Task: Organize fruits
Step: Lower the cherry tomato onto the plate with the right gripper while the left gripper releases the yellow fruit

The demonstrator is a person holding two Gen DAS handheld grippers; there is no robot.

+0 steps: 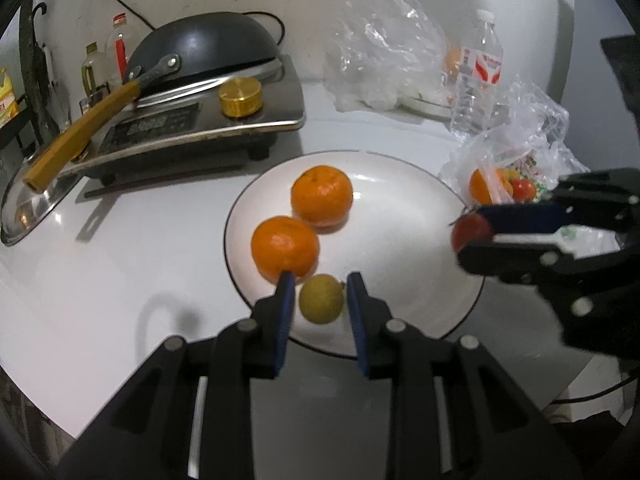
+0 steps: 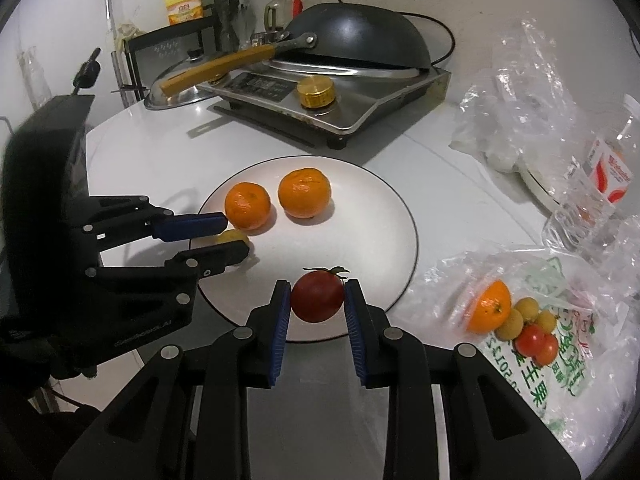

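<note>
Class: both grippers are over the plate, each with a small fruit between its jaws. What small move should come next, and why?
Probably open the right gripper to release the tomato. Its jaws are shut on the tomato low over the plate, clear of the two oranges. The left gripper looks barely off its yellow fruit, which seems to rest on the plate.

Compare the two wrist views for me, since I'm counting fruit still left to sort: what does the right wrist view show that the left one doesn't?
Only the right wrist view shows the bag's full contents: a tangerine, small yellow fruits and tomatoes, plus a yellow bottle on the rack.

Only the left wrist view shows an orange fruit behind the water bottle.

Both show the plate with two tangerines, the left gripper around a yellow-green fruit and the right gripper shut on a tomato.
</note>
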